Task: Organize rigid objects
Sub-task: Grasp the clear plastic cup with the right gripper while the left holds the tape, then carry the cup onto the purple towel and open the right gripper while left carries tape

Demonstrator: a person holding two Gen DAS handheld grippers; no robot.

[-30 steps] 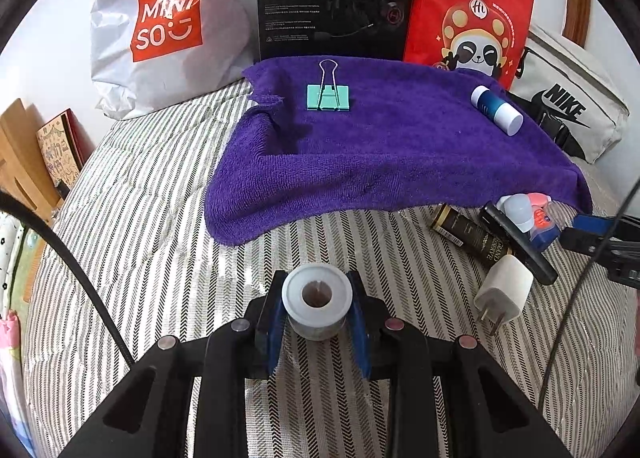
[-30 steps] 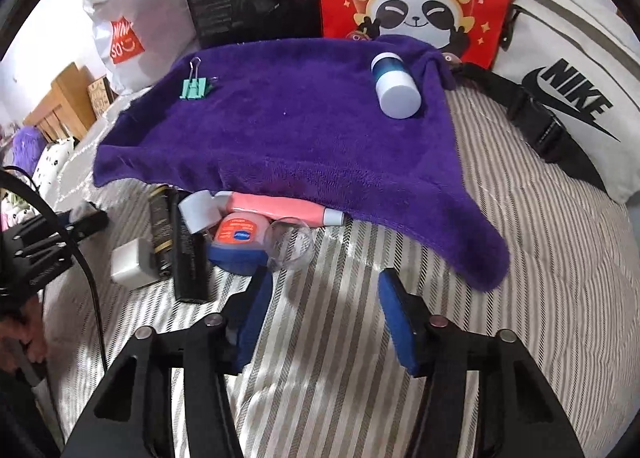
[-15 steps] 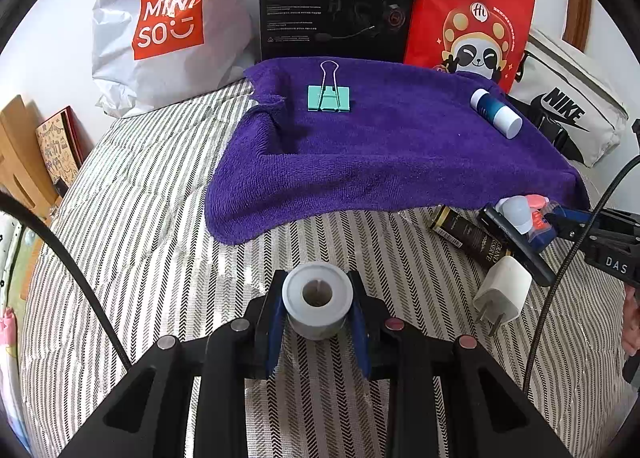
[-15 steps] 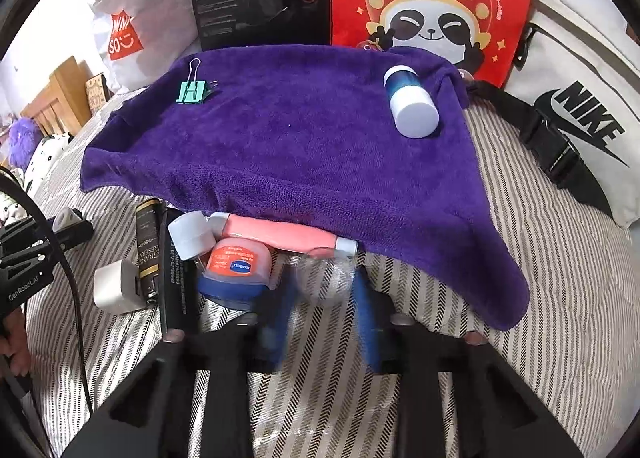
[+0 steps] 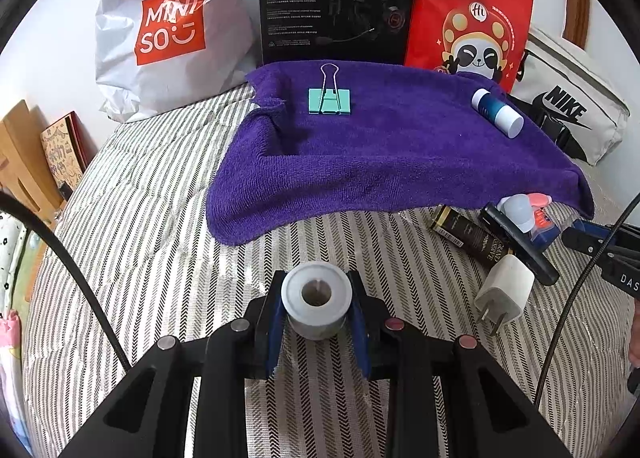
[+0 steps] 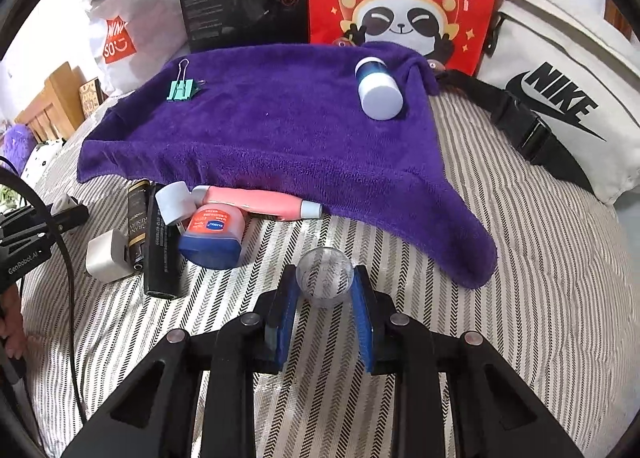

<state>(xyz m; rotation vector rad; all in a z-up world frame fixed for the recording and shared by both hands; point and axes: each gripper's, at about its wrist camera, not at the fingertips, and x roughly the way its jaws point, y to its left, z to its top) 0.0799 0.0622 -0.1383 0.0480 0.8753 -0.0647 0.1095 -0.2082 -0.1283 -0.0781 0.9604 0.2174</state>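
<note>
My left gripper point(image 5: 316, 308) is shut on a grey-white tape roll point(image 5: 316, 300) and holds it over the striped bedding, short of the purple towel point(image 5: 380, 154). My right gripper point(image 6: 325, 290) is shut on a small clear round cap point(image 6: 325, 277) in front of the towel point(image 6: 280, 130). A green binder clip point(image 5: 329, 100) point(image 6: 182, 90) and a blue-and-white bottle point(image 5: 496, 112) point(image 6: 378, 88) lie on the towel. A white charger point(image 5: 504, 292) point(image 6: 106, 256), black tubes point(image 6: 160, 246), a pink tube point(image 6: 256, 202) and a blue-capped jar point(image 6: 214, 234) lie off the towel's near edge.
Behind the towel stand a white Miniso bag point(image 5: 168, 34), a black headset box point(image 5: 336, 2) and a red panda bag point(image 5: 472, 14). A white Nike bag point(image 6: 560, 98) with a black strap lies at the right. Wooden items point(image 5: 24, 162) stand at the left edge.
My right gripper moved forward and shut on the clear round cap, which now sits between its pads. My left gripper kept hold of the tape roll and hardly moved.
</note>
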